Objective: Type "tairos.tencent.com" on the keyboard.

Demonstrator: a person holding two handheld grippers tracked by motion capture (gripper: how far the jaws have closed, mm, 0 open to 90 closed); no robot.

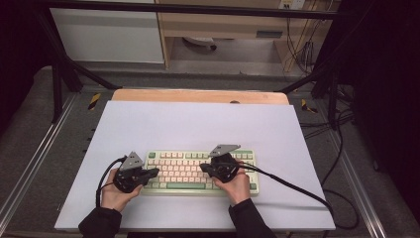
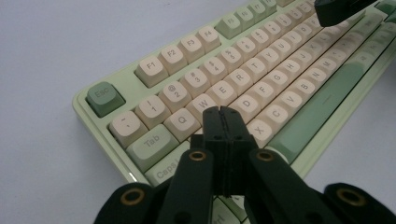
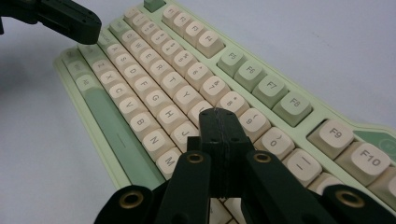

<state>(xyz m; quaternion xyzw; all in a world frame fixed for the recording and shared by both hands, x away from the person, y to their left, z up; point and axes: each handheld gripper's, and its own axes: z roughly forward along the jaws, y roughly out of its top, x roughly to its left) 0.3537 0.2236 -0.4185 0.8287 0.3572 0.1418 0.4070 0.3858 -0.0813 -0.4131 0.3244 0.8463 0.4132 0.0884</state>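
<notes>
Left gripper (image 2: 222, 112) shut over keyboard (image 2: 261, 79); white mat (image 1: 198, 124) open beyond.

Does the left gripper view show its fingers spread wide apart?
No, the left gripper's fingers are pressed together, hovering over the keyboard near the letter keys.

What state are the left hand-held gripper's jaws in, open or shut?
Shut. In the left gripper view the left hand-held gripper has both jaws pressed together, nothing between them, tips over the keyboard.

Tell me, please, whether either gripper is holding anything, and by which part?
Nothing is held. The left gripper and right gripper both have their jaws shut together with nothing between them, poised over the pale green keyboard with cream keys.
</notes>
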